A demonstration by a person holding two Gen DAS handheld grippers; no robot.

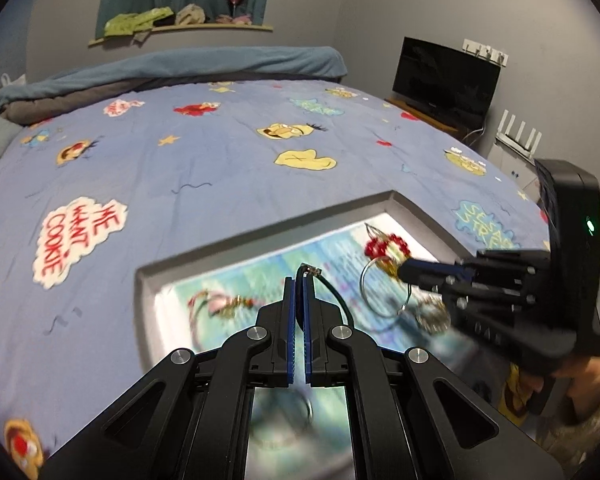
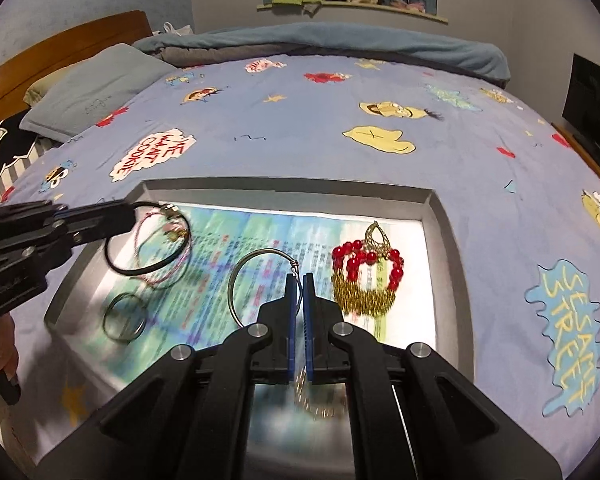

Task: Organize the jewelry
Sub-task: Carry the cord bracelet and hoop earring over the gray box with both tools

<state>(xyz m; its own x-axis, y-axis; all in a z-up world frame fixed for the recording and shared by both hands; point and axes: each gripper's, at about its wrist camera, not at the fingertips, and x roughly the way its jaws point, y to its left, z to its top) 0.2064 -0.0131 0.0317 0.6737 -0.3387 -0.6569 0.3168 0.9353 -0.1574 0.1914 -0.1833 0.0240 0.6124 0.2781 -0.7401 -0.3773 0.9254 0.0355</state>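
A shallow grey tray [image 2: 452, 240] lined with a printed sheet lies on the bed [image 2: 300, 120], on a blue cartoon-print bedspread, and every piece of jewelry is placed in or over this tray. The left gripper [image 1: 299, 280] has its blue-padded fingers [image 1: 287, 320] clenched on a black cord bracelet [image 1: 340, 300], gripping it near its small metal clasp; in the right wrist view this gripper [image 2: 134, 212] reaches in over the tray's left side, and the black loop [image 2: 148, 270] hangs from its tip above the lining, overlapping a thin pink string bracelet [image 2: 172, 280] with a small charm that lies near the tray's far left corner. The right gripper [image 2: 299, 280] is likewise clenched, its fingers [image 2: 289, 308] pinching a silver wire hoop [image 2: 236, 276] at its twisted join, the ring curving out to the left of the fingers over the middle of the tray. In the left wrist view the same gripper [image 1: 400, 270] comes in from the tray's right side with the hoop [image 1: 366, 280] hanging at its tip. A red bead and gold fringe earring [image 2: 366, 276] rests on the lining in the right half of the tray, just right of the right gripper's fingers. A plain dark ring-shaped bangle [image 2: 124, 318] lies near the tray's near left edge. Something gold and blurred [image 2: 312, 400] shows below the right gripper's fingers, too smeared to identify.
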